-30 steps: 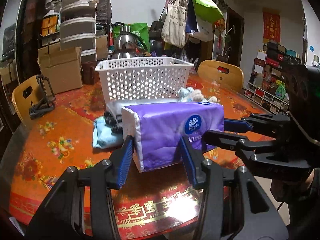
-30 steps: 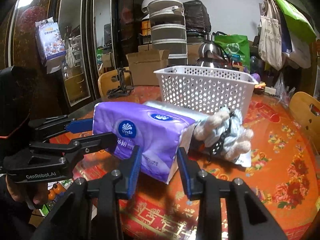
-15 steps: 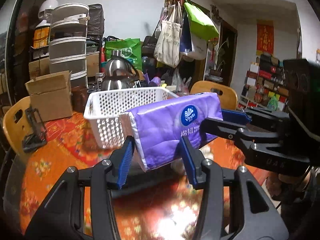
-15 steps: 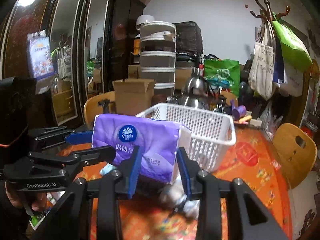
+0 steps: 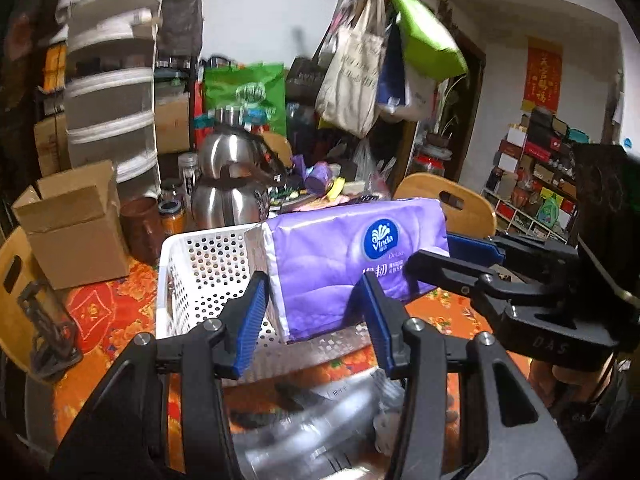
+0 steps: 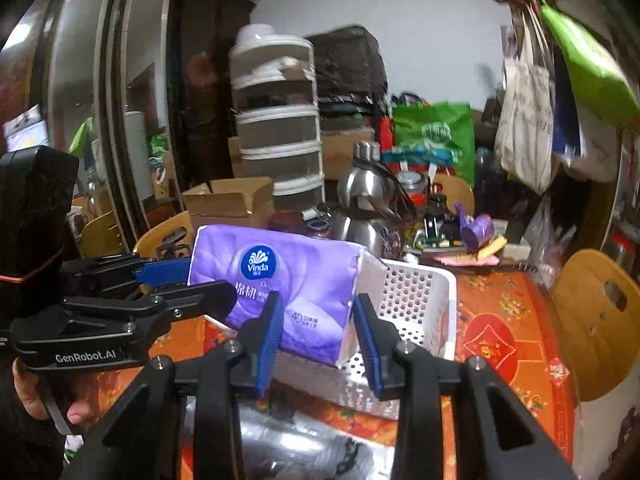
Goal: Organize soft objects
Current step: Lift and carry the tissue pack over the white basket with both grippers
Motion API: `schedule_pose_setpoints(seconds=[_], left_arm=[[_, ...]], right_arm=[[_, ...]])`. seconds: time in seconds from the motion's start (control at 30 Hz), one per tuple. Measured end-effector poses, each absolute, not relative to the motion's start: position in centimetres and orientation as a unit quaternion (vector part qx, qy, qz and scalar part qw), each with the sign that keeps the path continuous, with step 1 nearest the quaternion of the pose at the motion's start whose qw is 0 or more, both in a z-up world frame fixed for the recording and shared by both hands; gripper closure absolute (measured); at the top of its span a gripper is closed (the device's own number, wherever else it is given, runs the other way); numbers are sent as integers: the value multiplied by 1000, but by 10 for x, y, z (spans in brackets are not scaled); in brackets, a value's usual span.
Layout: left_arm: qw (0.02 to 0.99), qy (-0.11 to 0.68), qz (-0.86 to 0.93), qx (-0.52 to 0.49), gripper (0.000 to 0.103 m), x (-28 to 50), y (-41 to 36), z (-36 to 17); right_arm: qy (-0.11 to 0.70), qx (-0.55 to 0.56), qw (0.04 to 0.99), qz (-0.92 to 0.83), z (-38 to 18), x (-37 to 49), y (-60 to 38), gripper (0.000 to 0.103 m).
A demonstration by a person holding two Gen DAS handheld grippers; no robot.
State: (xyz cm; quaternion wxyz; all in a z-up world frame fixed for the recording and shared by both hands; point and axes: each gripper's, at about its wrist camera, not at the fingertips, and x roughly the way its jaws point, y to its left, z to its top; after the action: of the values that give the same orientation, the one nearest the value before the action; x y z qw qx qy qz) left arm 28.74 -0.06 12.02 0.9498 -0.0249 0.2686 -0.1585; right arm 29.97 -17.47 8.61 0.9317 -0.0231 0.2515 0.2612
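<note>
A purple Vinda tissue pack (image 5: 352, 264) (image 6: 288, 276) hangs in the air over the white perforated basket (image 5: 200, 264) (image 6: 416, 296). Both grippers clamp it. My left gripper (image 5: 312, 292) is shut on the pack's left end, its blue pads pressing both sides; in the right wrist view the left gripper (image 6: 208, 284) reaches in from the left. My right gripper (image 6: 318, 308) is shut on the pack's other end, and in the left wrist view the right gripper (image 5: 432, 254) comes in from the right. The basket's inside is partly hidden behind the pack.
The basket stands on a table with an orange floral cloth (image 5: 100, 312). Behind it are steel kettles (image 5: 228, 196), a cardboard box (image 5: 72, 224) and clutter. Plastic-wrapped items (image 5: 320, 420) lie below the grippers. Wooden chairs (image 6: 592, 320) ring the table.
Both grippers have lifted the tissue pack off the table and carried it forward. It now hangs over the basket, and the soft items it lay beside are left below.
</note>
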Motion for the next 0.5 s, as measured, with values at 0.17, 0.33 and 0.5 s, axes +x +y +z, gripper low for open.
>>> schedule_pose_setpoints(seconds=[0.17, 0.33, 0.5], left_arm=[[934, 321, -150, -47, 58, 359, 6, 101], [924, 351, -135, -73, 55, 404, 12, 73], [921, 367, -92, -97, 35, 428, 26, 53]], right_arm=[[288, -12, 922, 258, 62, 350, -170, 68], [307, -19, 916, 257, 43, 384, -163, 68], [323, -10, 919, 225, 34, 401, -170, 66]])
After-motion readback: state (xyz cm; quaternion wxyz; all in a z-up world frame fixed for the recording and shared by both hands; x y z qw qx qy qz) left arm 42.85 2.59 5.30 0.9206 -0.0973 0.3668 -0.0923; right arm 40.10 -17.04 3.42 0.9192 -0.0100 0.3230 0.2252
